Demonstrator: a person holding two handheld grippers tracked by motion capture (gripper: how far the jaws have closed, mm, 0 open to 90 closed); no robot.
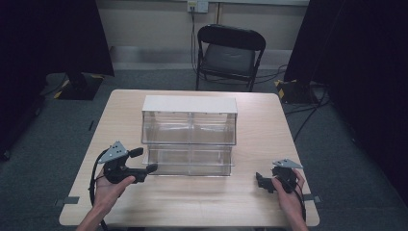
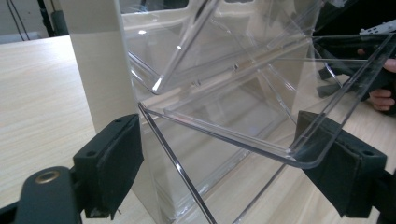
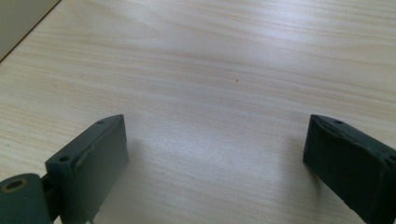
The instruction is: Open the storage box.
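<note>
A clear plastic two-tier bin organizer (image 1: 189, 137) with a white top stands in the middle of the wooden table (image 1: 202, 204). My left gripper (image 1: 144, 160) is at its lower left front corner, jaws open. In the left gripper view the left gripper (image 2: 229, 158) straddles the clear rim of the lower bin (image 2: 224, 135) without closing on it, beside the white side panel (image 2: 100, 65). My right gripper (image 1: 262, 182) hovers open near the table's front right. In the right gripper view the right gripper (image 3: 219, 154) has only bare wood between its pads.
A black folding chair (image 1: 230, 53) stands behind the table. Dark curtains hang at both sides, and cables run over the grey floor at the right. Through the clear plastic, the other hand and its gripper (image 2: 369, 60) appear far off.
</note>
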